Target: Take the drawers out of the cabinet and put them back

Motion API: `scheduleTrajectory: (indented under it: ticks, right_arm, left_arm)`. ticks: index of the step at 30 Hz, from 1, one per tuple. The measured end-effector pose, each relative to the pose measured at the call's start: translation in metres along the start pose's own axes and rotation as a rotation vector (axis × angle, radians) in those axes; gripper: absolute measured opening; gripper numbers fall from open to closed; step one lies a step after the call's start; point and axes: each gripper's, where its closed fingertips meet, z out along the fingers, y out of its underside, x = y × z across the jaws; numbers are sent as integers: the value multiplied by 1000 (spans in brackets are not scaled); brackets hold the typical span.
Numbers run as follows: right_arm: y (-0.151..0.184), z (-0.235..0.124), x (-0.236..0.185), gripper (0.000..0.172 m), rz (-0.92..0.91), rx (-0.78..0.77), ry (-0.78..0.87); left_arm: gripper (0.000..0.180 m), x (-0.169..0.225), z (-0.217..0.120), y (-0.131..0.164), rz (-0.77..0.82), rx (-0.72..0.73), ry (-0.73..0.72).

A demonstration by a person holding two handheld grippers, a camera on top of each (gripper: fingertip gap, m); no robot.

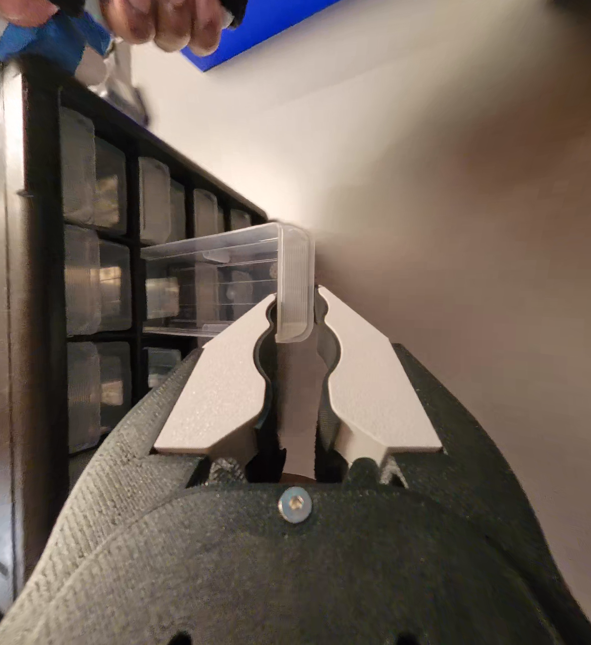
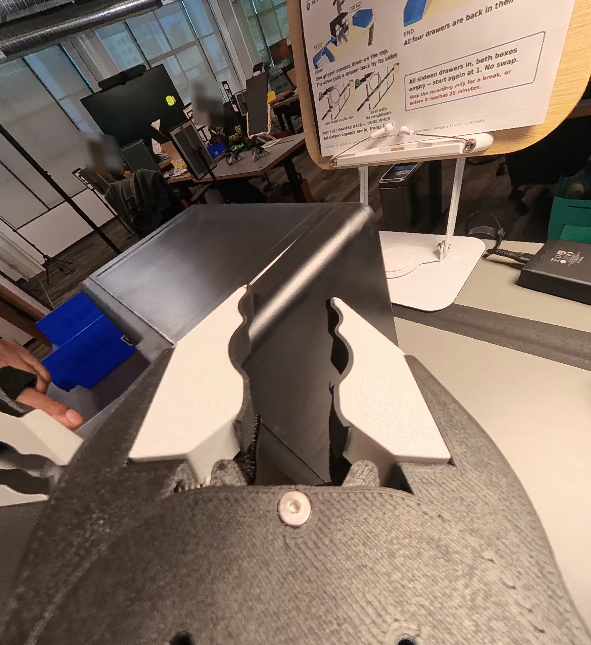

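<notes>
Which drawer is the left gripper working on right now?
Find the black cabinet with its grid of small clear drawers. The left gripper is closed on the front of one clear drawer. It alone sticks far out; its neighbours sit in their slots.

open-plan office: desks (image 2: 252, 160), monitors (image 2: 130, 104), big windows (image 2: 140, 38).

Black cabinet frame (image 1: 39, 244), clear drawer (image 1: 217, 279) with ribbed frosted front, pale grey fingers (image 1: 217, 377) on black textured gripper body, blue boxes (image 2: 81, 345), white stand base (image 2: 430, 272), wood-toned board (image 2: 566, 97)
</notes>
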Motion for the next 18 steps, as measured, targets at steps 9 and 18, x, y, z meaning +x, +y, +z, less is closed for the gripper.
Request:
scheduleTrajectory:
  ticks: [9,18]
  right_arm:
    - [0,0,-1,44,-8,-1,5]
    - [-1,0,-1,45,-19,-10,4]
  left_arm:
    - [62,-67,18,16,-85,7,-379]
    - [31,-23,1,-1,-58,289,-216]
